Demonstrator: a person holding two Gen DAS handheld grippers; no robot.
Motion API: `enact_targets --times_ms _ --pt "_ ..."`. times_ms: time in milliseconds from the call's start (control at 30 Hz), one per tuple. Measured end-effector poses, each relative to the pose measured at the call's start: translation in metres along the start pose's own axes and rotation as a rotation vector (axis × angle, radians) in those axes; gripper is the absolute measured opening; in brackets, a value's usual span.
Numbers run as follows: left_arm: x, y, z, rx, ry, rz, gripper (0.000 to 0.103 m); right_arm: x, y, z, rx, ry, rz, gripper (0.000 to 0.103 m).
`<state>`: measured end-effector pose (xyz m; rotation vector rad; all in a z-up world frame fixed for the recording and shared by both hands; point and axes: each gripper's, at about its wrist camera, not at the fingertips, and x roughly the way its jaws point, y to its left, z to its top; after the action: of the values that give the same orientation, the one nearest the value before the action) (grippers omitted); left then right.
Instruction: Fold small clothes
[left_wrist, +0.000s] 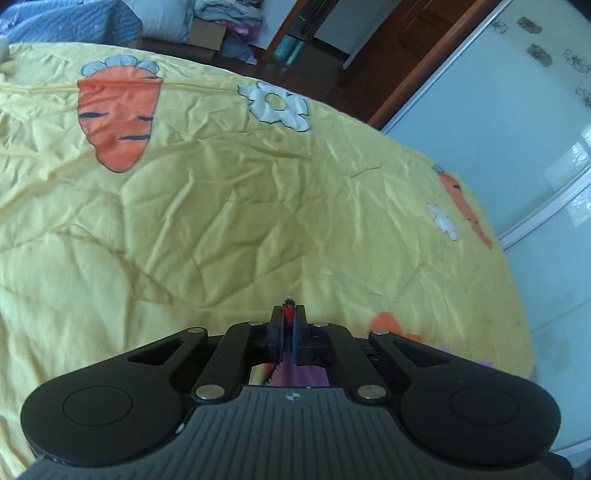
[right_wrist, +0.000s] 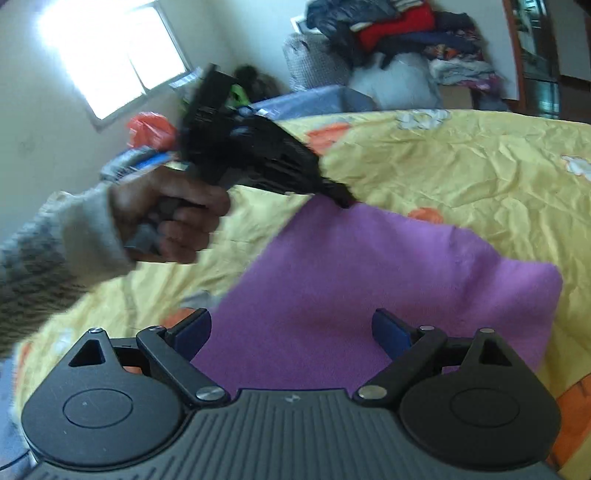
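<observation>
A small purple garment (right_wrist: 369, 280) lies spread on the yellow carrot-print bedcover (right_wrist: 461, 166). My left gripper (left_wrist: 288, 317) is shut on a corner of the garment; purple cloth with a red edge (left_wrist: 306, 376) shows between and under its fingers. In the right wrist view the left gripper (right_wrist: 341, 199) pinches the garment's far corner and lifts it off the bed. My right gripper (right_wrist: 291, 328) is open and empty, with its blue pads on either side of the garment's near edge.
The yellow bedcover (left_wrist: 221, 203) fills the bed. A white wardrobe door (left_wrist: 517, 129) stands at the right. Piles of clothes (right_wrist: 406, 33) and a blue blanket (right_wrist: 314, 99) lie past the bed's far side, with a window (right_wrist: 110, 51) at left.
</observation>
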<state>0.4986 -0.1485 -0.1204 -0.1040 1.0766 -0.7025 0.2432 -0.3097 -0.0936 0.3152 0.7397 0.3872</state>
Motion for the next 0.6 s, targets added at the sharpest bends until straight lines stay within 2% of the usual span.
enact_targets --times_ms 33,67,100,133,200,233,267,300,333,367,400,433,467,567,600 --pt "0.003 0.007 0.000 -0.015 -0.013 0.024 0.011 0.002 -0.001 -0.005 0.009 0.023 -0.035 0.095" --pt "0.003 0.014 0.002 -0.050 -0.024 0.005 0.011 0.004 -0.002 -0.008 0.016 0.049 -0.053 0.095" --pt "-0.002 0.020 0.003 -0.081 -0.050 0.044 0.011 -0.004 -0.004 -0.010 0.026 0.019 -0.038 0.095" --pt "-0.008 0.023 0.004 -0.086 -0.071 0.095 0.000 -0.016 -0.007 -0.010 0.039 -0.020 -0.033 0.095" --pt "-0.030 0.024 0.003 -0.106 -0.103 0.087 0.000 -0.044 -0.019 -0.012 0.048 -0.065 -0.103 0.095" --pt "-0.044 0.020 -0.002 -0.097 -0.117 0.068 0.010 -0.056 -0.030 -0.015 0.075 -0.085 -0.118 0.095" --pt "-0.060 0.011 -0.008 -0.062 -0.135 0.046 0.035 -0.068 -0.044 -0.017 0.100 -0.099 -0.117 0.094" --pt "-0.076 0.001 -0.018 -0.027 -0.168 0.029 0.048 -0.078 -0.058 -0.020 0.123 -0.115 -0.141 0.094" --pt "-0.091 -0.011 -0.031 -0.006 -0.199 0.015 0.078 -0.085 -0.070 -0.021 0.142 -0.127 -0.179 0.093" --pt "-0.102 -0.022 -0.046 0.008 -0.217 -0.022 0.097 -0.089 -0.080 -0.021 0.148 -0.133 -0.201 0.088" --pt "-0.108 -0.033 -0.059 0.020 -0.226 -0.070 0.099 -0.090 -0.089 -0.020 0.160 -0.139 -0.209 0.082" --pt "-0.110 -0.044 -0.073 0.028 -0.221 -0.092 0.096 -0.087 -0.097 -0.018 0.184 -0.142 -0.190 0.067" --pt "-0.108 -0.053 -0.086 0.030 -0.206 -0.108 0.090 -0.084 -0.105 -0.016 0.219 -0.138 -0.131 0.061" --pt "-0.085 -0.069 -0.118 0.042 -0.131 -0.093 0.087 -0.061 -0.122 -0.007 0.310 -0.141 0.040 0.060" --pt "-0.076 -0.073 -0.129 0.062 -0.116 -0.058 0.085 -0.046 -0.126 -0.003 0.332 -0.100 0.082 0.059"
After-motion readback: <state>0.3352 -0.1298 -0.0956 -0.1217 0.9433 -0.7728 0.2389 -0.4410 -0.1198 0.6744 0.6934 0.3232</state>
